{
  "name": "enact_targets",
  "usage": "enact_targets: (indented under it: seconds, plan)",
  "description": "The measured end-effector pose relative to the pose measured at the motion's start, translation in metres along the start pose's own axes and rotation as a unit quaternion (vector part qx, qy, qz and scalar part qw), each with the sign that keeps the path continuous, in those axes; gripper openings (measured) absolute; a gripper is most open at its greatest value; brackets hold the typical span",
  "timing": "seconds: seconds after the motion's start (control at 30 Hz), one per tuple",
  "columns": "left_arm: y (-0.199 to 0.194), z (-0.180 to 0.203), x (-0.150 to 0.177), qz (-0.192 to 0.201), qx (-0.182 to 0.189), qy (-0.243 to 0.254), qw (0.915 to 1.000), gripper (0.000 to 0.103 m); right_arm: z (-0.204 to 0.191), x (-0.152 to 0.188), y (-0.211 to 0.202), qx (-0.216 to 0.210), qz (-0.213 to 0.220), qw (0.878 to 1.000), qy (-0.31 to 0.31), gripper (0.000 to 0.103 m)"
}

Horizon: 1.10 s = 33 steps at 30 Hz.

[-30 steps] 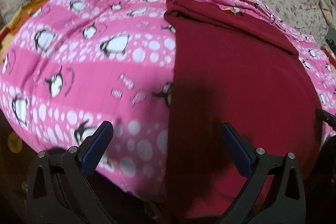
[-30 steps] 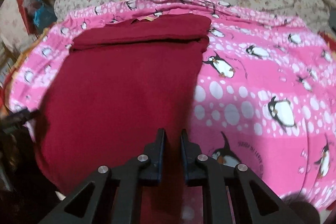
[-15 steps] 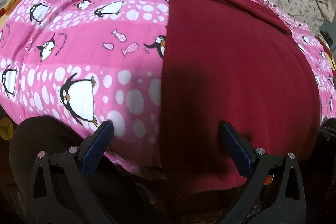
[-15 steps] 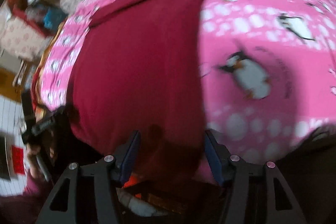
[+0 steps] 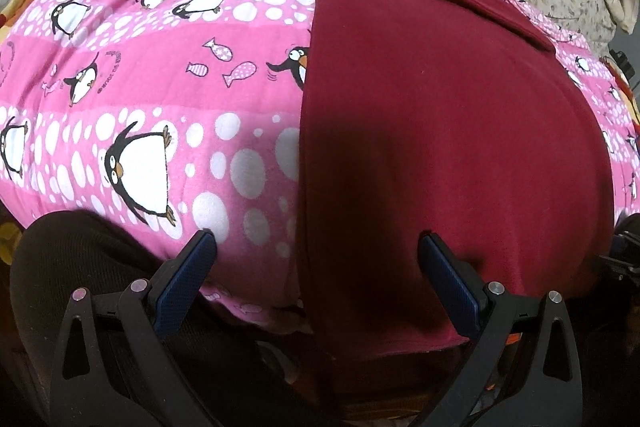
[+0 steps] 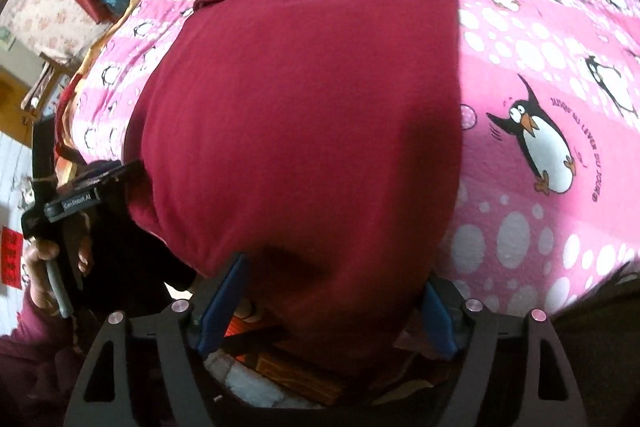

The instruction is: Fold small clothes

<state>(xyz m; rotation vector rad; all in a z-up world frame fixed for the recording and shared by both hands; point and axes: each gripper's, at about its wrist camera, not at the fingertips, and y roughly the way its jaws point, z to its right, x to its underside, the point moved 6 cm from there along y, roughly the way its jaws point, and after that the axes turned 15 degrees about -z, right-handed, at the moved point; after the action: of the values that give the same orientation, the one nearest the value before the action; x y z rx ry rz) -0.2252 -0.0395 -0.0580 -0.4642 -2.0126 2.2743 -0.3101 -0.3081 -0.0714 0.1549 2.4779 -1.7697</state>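
Two grippers hang over the near hem of a dark red garment (image 5: 452,131) that lies flat on a pink penguin-print blanket (image 5: 140,75), its far end already turned back in a narrow band at about 12 o'clock in the right wrist view. In the left wrist view the left gripper (image 5: 318,247) stands wide apart with nothing pinched: one blue pad is over the pink blanket at 7 o'clock, the other over the red cloth at 5 o'clock, so the garment's left edge runs between them. The right gripper (image 6: 328,287) has its jaws opening, and the hem's near right corner sags between the blue pads at 6 o'clock; I see no pad pressing on it. My reading is that the step in hand is taking hold of the two near corners for the next fold. That would call for each gripper to settle on its corner, close on the hem only and not on the blanket beneath, then lift both together and carry the near edge toward the far band. At 9 o'clock in the right wrist view the person's hand (image 6: 44,267) grips the other tool, whose label reads roughly "GenRobot.AI". Beside a penguin at 3 o'clock the blanket carries curved lettering, something like "LEVER DU JOUR".
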Motion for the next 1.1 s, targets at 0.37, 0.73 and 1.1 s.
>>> enact_targets:
  seconds: [0.37,0.73,1.1]
  plan:
    - [0.002,-0.001,0.005,-0.018,0.011,-0.006,0.9998,0.102,0.003,-0.001,-0.004,-0.001,0.014,1.0,0.013,0.078]
    - [0.004,0.008,0.013,-0.019,-0.007,0.022,0.9996,0.084,-0.003,-0.007,-0.004,0.002,0.03,1.0,0.003,0.075]
    - [-0.045,0.011,-0.001,0.021,0.093,0.019,0.9953,0.014,-0.008,-0.023,-0.029,-0.081,0.069,0.994,-0.026,0.02]
